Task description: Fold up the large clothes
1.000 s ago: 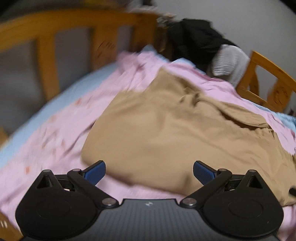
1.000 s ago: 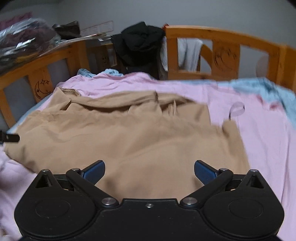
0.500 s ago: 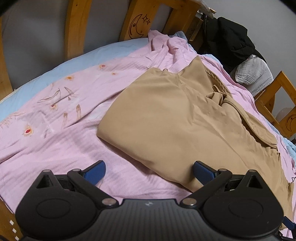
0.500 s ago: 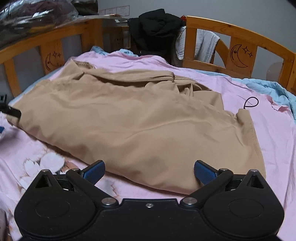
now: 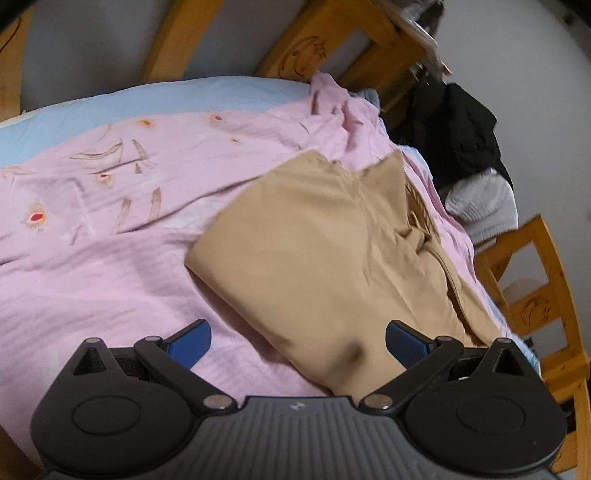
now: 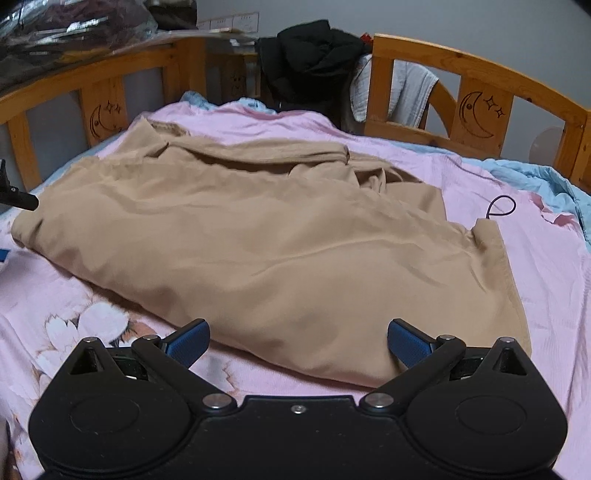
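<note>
A large tan garment lies spread and partly folded on the pink bedsheet. It also shows in the left wrist view. My left gripper is open and empty, over the garment's near corner. My right gripper is open and empty, just above the garment's near folded edge. A tip of the left gripper shows at the garment's far left end in the right wrist view. A thin black cord loop sticks out from the garment's right edge.
A wooden bed rail with moon and star carvings surrounds the bed. A black garment and a grey cloth hang over it. A blue sheet lies beneath the pink one. Bagged items sit at the back left.
The left gripper has swung nearer to the garment's corner, and its view has tilted. The right gripper has edged slightly closer to the folded edge. Both stay open.
</note>
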The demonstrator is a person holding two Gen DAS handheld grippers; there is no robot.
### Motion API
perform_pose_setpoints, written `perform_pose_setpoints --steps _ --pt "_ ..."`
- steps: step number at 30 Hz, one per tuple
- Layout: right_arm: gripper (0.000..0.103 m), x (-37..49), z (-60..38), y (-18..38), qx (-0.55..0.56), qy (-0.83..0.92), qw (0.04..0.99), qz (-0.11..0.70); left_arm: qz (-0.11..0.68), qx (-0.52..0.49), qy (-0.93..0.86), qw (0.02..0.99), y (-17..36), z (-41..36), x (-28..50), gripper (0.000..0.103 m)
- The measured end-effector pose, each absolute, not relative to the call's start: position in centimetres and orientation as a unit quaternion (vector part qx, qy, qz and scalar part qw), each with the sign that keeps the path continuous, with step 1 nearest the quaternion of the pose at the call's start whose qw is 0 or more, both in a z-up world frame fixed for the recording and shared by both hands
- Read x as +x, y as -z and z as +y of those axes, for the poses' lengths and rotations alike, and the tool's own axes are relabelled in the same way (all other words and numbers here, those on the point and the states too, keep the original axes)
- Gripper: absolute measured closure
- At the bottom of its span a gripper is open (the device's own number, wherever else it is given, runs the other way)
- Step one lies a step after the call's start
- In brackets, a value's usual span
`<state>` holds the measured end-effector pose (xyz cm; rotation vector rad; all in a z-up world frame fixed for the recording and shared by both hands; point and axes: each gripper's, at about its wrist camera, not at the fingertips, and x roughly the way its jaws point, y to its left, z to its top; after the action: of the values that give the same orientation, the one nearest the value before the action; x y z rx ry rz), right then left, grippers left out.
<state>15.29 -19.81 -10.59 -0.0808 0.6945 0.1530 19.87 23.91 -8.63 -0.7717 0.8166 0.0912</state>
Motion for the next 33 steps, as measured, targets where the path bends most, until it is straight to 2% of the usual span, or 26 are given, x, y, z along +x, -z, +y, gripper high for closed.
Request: perform_pose_setpoints --steps 9,12,14,20,23,26,27,28,32,33 --pt "0.001 15.3 -19.9 10.3 -0.032 -0.070 0.941 0.329 0.369 -0.396 -0.057 0.839 9.5 24.6 21.4 0.001" --pt "0.001 15.1 -20.1 10.0 -0.028 -0.065 0.947 0.315 0.350 -0.422 -0.065 0.834 9.6 25.1 21.2 0.012" --pt "0.001 15.0 -20.3 9.8 -0.024 -0.060 0.950 0.307 0.340 -0.425 -0.063 0.836 9.9 24.7 20.8 0.012" --pt "0.001 15.2 -20.3 10.0 -0.021 -0.051 0.953 0.299 0.343 -0.280 -0.030 0.896 9.7 20.2 20.9 0.007" --pt "0.001 15.5 -20.1 9.7 -0.023 -0.048 0.957 0.287 0.343 -0.303 -0.037 0.888 9.7 20.3 21.9 0.008" --pt "0.001 17.0 -19.6 9.3 -0.039 -0.051 0.960 0.274 0.344 -0.330 -0.048 0.878 9.5 21.1 22.7 0.025" --pt "0.001 17.7 -19.2 9.1 -0.045 -0.051 0.963 0.262 0.344 -0.330 -0.054 0.877 9.4 21.4 22.7 0.038" --pt "0.001 18.3 -18.9 8.9 -0.051 -0.052 0.966 0.248 0.346 -0.330 -0.059 0.876 9.4 21.5 22.6 0.046" --pt "0.001 21.9 -16.7 9.0 -0.075 -0.046 0.970 0.227 0.336 -0.336 -0.056 0.878 9.2 21.7 22.1 0.063" --pt "0.001 22.6 -16.0 9.3 -0.077 -0.050 0.970 0.226 0.330 -0.333 -0.057 0.881 9.0 21.6 22.0 0.071"
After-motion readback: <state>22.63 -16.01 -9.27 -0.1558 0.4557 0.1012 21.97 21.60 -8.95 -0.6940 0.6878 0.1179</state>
